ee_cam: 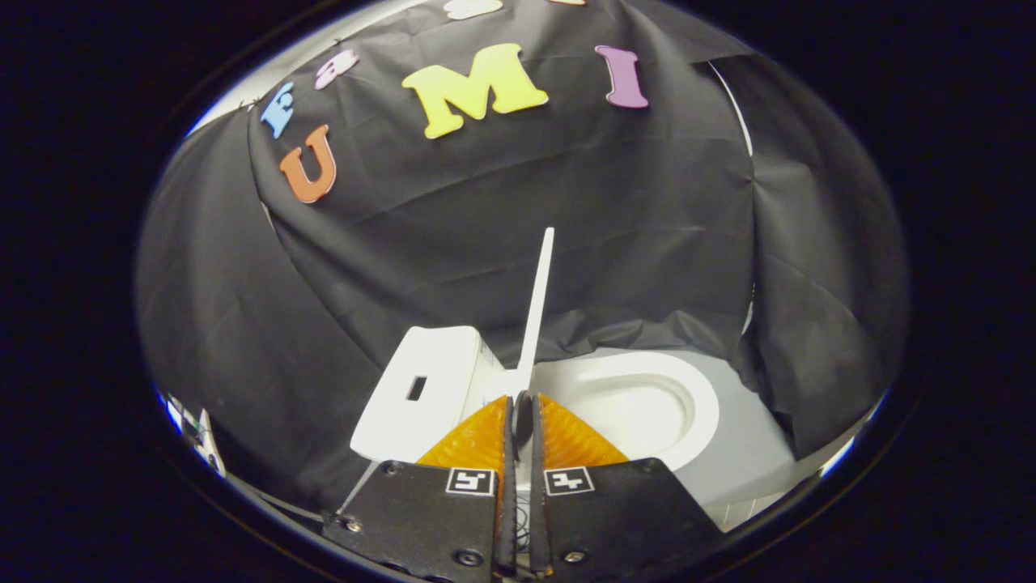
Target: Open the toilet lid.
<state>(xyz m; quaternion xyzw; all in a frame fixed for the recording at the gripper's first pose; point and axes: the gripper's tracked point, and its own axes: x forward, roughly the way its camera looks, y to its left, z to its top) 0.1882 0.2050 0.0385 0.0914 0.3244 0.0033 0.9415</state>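
While the lid stands raised: the scene reads as below.
Tool: the tool [519,405] has its two fingers drawn almost together, with only a thin slit between them; their tips sit right at the lower end of the lid. Whether both tips actually press on the lid edge cannot be told, as the fingers themselves hide the spot.
Toilet lid: the toilet lid [537,308] is seen edge-on as a thin white blade, standing nearly upright with a slight lean, rising from just ahead of the fingertips up in front of the dark wall.
Toilet seat and bowl: the toilet seat [647,405], a white oval ring, lies flat and uncovered to the right of the lid; part of its near rim is hidden behind the right finger.
Tank: the tank [425,393], a white box with a small dark rectangular slot on its top face, sits to the left of the lid, just beyond the left finger.
Floor: a pale grey floor [753,453] spreads out around the right side of the bowl.
Wall: the black cloth wall [502,202] hangs in folds behind the toilet.
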